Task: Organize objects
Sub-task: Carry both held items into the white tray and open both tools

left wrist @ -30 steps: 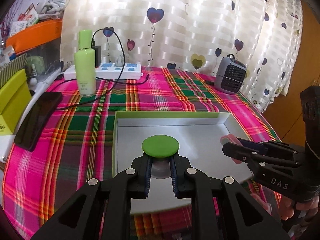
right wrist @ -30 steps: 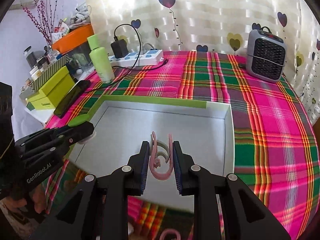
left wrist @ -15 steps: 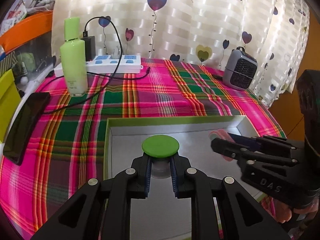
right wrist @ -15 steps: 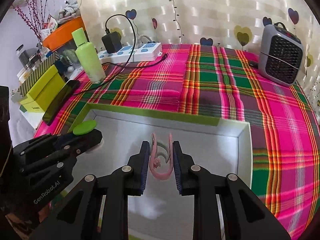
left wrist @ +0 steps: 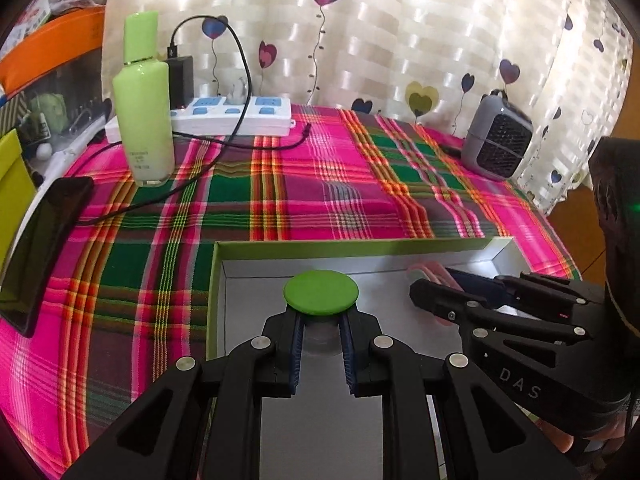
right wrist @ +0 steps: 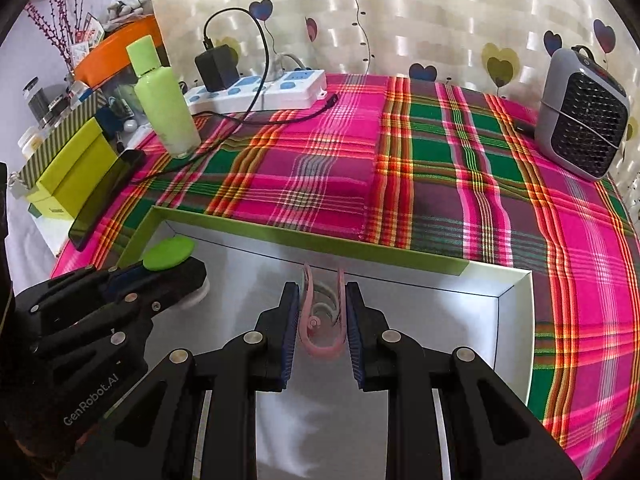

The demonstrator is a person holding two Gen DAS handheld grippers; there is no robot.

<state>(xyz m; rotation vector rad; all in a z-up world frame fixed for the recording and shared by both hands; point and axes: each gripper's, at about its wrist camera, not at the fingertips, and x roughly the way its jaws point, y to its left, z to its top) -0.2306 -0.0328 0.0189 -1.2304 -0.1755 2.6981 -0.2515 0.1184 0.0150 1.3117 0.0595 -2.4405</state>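
Note:
My left gripper is shut on a small clear jar with a round green lid, held inside the green-rimmed tray near its far left corner. My right gripper is shut on a pink plastic clip, held inside the same tray near its far wall. The right gripper shows to the right in the left wrist view, the pink clip peeking past it. The left gripper with the green lid shows to the left in the right wrist view.
On the plaid tablecloth: a light green bottle, a white power strip with a black charger and cable, a black phone at the left edge, a grey mini heater at the right. Green boxes and clutter stand left.
Both grippers have moved forward over the tray toward its far wall, still holding the jar and the clip. Neither grip has changed.

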